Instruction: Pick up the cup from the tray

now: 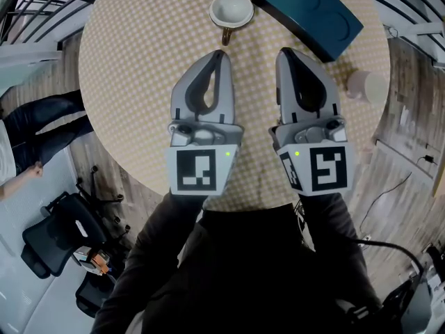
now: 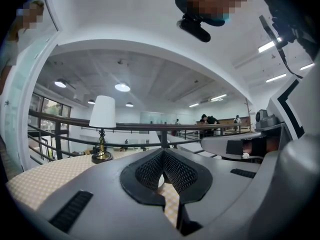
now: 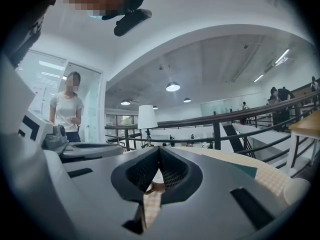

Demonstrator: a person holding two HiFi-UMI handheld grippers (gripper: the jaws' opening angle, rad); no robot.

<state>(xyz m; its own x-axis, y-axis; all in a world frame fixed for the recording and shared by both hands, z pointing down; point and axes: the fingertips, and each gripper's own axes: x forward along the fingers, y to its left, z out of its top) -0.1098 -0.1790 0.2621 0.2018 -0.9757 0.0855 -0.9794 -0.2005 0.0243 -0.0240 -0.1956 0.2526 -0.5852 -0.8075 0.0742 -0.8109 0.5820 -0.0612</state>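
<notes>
While the left gripper (image 1: 222,53) and right gripper (image 1: 286,51) are hovering closed and empty, the twelve-o'clock cup (image 1: 231,10) is looking stiff, breakable, rim-grippable.

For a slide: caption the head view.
Left tool and right tool, both shut, above a round checked table with a white brown-handled cup beside a dark teal tray.

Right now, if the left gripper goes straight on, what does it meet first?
Probably the white cup, its brown handle first, on the table just beyond the shut tips of the left gripper. Height is unclear, so it might pass over.
</notes>
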